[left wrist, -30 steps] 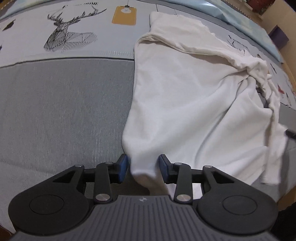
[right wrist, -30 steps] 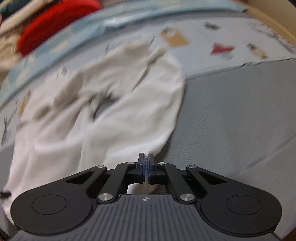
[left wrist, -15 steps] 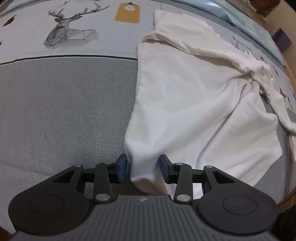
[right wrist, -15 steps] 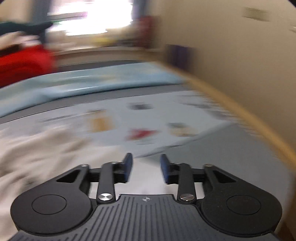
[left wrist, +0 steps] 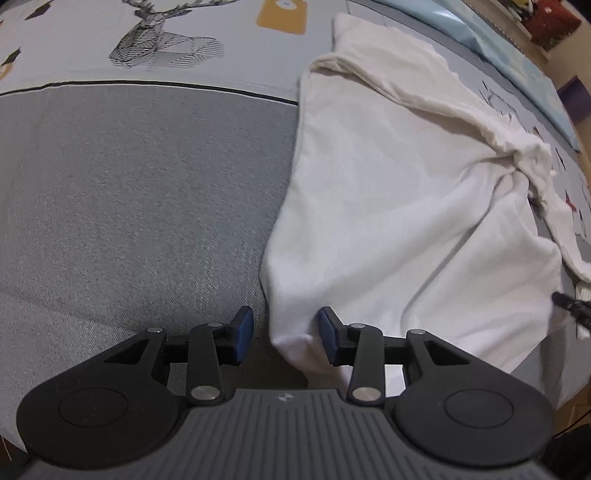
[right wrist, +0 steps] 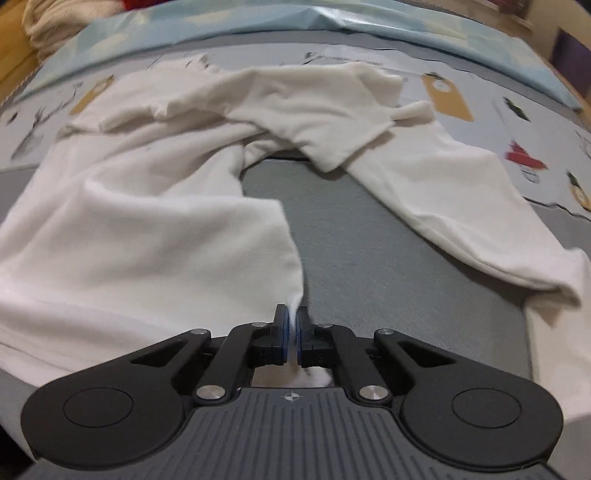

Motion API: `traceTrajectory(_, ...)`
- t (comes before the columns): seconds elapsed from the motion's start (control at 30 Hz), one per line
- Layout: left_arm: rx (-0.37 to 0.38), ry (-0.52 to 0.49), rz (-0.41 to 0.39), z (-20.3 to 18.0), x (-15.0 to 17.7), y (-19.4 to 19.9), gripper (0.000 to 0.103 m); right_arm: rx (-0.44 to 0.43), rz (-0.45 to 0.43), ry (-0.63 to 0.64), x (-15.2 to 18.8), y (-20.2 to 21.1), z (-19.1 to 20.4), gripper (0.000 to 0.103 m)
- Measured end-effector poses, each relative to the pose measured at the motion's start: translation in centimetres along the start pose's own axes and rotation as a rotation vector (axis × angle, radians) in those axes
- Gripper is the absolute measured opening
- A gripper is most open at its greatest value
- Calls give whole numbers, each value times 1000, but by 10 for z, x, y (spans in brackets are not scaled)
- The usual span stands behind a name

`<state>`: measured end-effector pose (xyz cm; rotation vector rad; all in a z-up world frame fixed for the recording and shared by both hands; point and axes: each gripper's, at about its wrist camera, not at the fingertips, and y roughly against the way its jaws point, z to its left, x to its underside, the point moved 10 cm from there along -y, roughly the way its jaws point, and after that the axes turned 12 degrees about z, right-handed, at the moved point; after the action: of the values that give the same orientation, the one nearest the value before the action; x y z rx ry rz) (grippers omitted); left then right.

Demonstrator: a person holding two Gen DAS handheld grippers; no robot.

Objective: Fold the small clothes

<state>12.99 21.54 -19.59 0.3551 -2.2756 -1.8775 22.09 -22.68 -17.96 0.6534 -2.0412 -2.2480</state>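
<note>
A white long-sleeved garment (left wrist: 399, 206) lies spread on the grey bed cover (left wrist: 129, 206). My left gripper (left wrist: 286, 330) is open, its jaws either side of the garment's near left hem corner, which lies loose between them. My right gripper (right wrist: 292, 332) is shut on the garment's (right wrist: 147, 236) near right hem corner, with cloth pinched between the blue pads. One sleeve (right wrist: 461, 206) stretches out to the right. The upper part is bunched and twisted across the middle (right wrist: 295, 110). The right gripper's tip shows at the right edge of the left wrist view (left wrist: 570, 306).
The bed cover has a printed strip with a deer drawing (left wrist: 166, 40) and orange tags (left wrist: 282, 13). A light blue sheet (right wrist: 258, 26) runs along the far side. A wooden bed edge (right wrist: 576, 96) is at the right. A beige cloth pile (right wrist: 55, 18) sits far left.
My right gripper let go, swung away open, then came back and shut on the near right hem corner. The sleeve now lies spread to the right. My left gripper stayed open at its corner.
</note>
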Motion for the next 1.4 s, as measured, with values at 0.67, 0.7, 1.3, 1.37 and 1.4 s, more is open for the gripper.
traceTrajectory(0.67,-44,-273,26,-59,58,33,9,143,177,-91,120,45,-63,7)
traceTrajectory(0.7,-2,-257,21,-60,57,37,12,142,166,-93,117,43,-64,8)
traceTrajectory(1.3,40,-307,115,-111,64,-23,30,119,245,-50,113,6,-58,28)
traceTrajectory(1.37,21,-325,108,-121,60,-26,32,120,244,-39,111,6,-57,28)
traceTrajectory(1.4,13,-330,108,-125,58,-28,34,119,244,-36,110,5,-57,28)
